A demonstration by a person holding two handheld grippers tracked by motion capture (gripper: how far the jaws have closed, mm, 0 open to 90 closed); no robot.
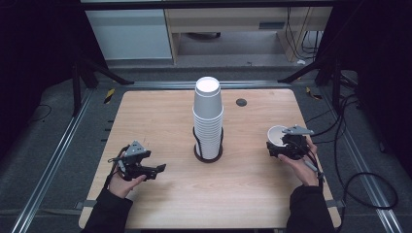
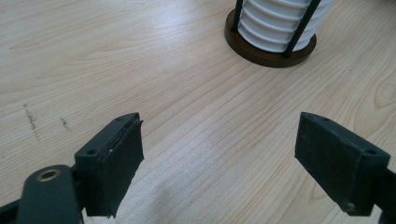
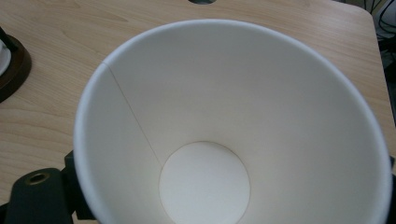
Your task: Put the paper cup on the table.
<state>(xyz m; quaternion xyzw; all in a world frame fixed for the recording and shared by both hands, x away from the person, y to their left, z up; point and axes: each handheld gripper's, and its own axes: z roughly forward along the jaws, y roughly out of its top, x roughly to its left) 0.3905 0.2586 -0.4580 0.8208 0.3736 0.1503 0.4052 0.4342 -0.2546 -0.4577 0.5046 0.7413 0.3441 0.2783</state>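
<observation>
A tall stack of white paper cups (image 1: 208, 116) stands upside down in a dark wire holder with a round brown base (image 1: 208, 154) at the table's middle; that base (image 2: 271, 46) also shows in the left gripper view. My left gripper (image 1: 158, 170) hovers low over the wood at the front left, open, nothing between its pads (image 2: 116, 158). My right gripper (image 1: 274, 148) at the right is shut on a single white paper cup (image 1: 278, 135), mouth up. The cup's inside (image 3: 205, 140) is empty in the right gripper view.
The wooden table (image 1: 160, 116) has a small dark round grommet (image 1: 241, 102) behind the stack. Black cables (image 1: 359, 179) trail off the right edge. Metal rails and dark frame legs surround the table.
</observation>
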